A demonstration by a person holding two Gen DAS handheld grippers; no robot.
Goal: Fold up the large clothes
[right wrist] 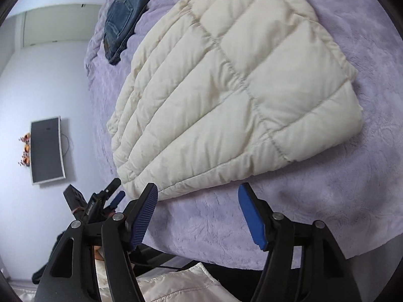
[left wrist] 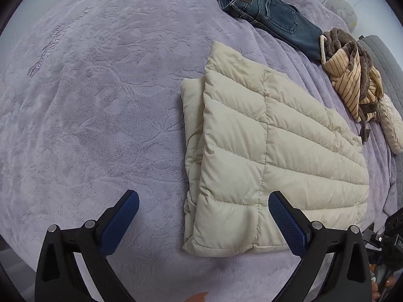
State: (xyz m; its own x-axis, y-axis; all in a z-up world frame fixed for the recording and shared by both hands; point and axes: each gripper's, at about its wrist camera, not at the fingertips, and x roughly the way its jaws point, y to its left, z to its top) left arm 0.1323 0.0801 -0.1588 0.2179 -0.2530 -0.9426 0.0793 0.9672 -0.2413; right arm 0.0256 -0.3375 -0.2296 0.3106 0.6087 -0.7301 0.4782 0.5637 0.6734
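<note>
A cream quilted puffer jacket (left wrist: pixel 272 151) lies folded into a rough rectangle on a lilac plush bedspread (left wrist: pixel 100 100). My left gripper (left wrist: pixel 204 201) is open and empty, hovering just above the jacket's near edge, with its right finger over the jacket's corner. In the right wrist view the same jacket (right wrist: pixel 226 83) fills the middle. My right gripper (right wrist: pixel 197 193) is open and empty, a little short of the jacket's near edge. The left gripper (right wrist: pixel 110 198) also shows there, at the lower left.
Folded blue jeans (left wrist: pixel 267 15) lie at the far side of the bed. A brown and tan striped garment (left wrist: pixel 352 75) lies bunched to the right of them, next to a cream cushion (left wrist: pixel 393 130). A wall screen (right wrist: pixel 46 151) shows beyond the bed edge.
</note>
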